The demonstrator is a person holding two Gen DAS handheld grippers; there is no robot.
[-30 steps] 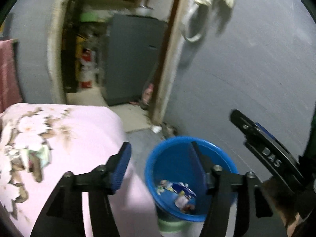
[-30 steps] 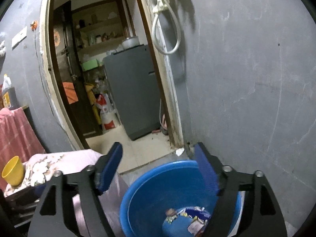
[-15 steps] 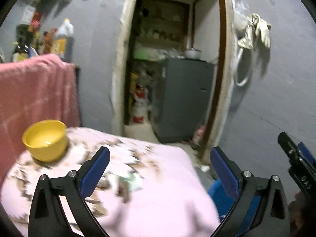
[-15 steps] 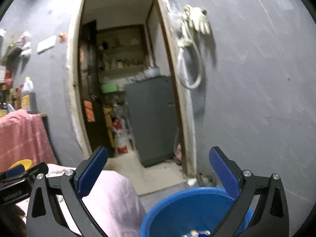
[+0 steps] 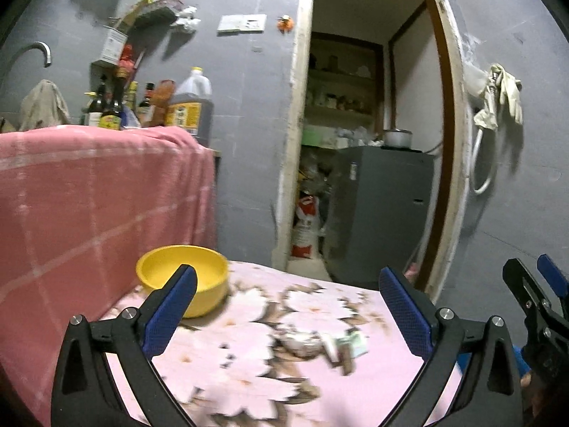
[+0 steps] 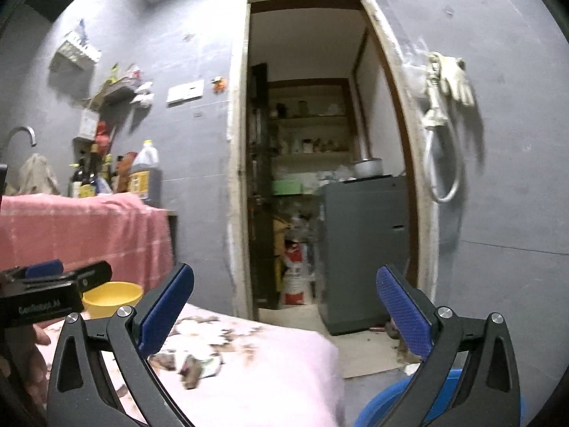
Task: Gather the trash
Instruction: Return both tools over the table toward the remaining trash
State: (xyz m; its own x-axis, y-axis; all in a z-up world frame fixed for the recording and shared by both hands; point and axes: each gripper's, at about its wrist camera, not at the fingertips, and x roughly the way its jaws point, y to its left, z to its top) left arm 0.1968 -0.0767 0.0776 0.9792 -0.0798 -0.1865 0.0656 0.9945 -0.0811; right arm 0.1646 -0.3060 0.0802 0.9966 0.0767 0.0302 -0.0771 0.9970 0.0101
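Observation:
A small crumpled wrapper (image 5: 350,342) lies on the pink flowered cloth of the table (image 5: 249,373); the right wrist view shows the wrapper (image 6: 206,366) too, blurred. My left gripper (image 5: 286,306) hangs open above the cloth with nothing between its blue pads. My right gripper (image 6: 284,306) is open and empty as well, level with the table's right end. The blue basin (image 6: 441,402) sits low on the floor at the right, half hidden behind the right finger. The left gripper (image 6: 53,284) shows at the left edge of the right wrist view.
A yellow bowl (image 5: 185,277) stands at the table's far left, next to a pink-draped counter (image 5: 89,195) bearing bottles. Behind is a doorway (image 6: 313,178) with a grey fridge (image 6: 362,249). A hose and gloves (image 6: 444,106) hang on the grey wall.
Both grippers swung left and up, away from the blue basin toward the table. Their jaws widened. The basin's trash has dropped out of view and the yellow bowl has come in.

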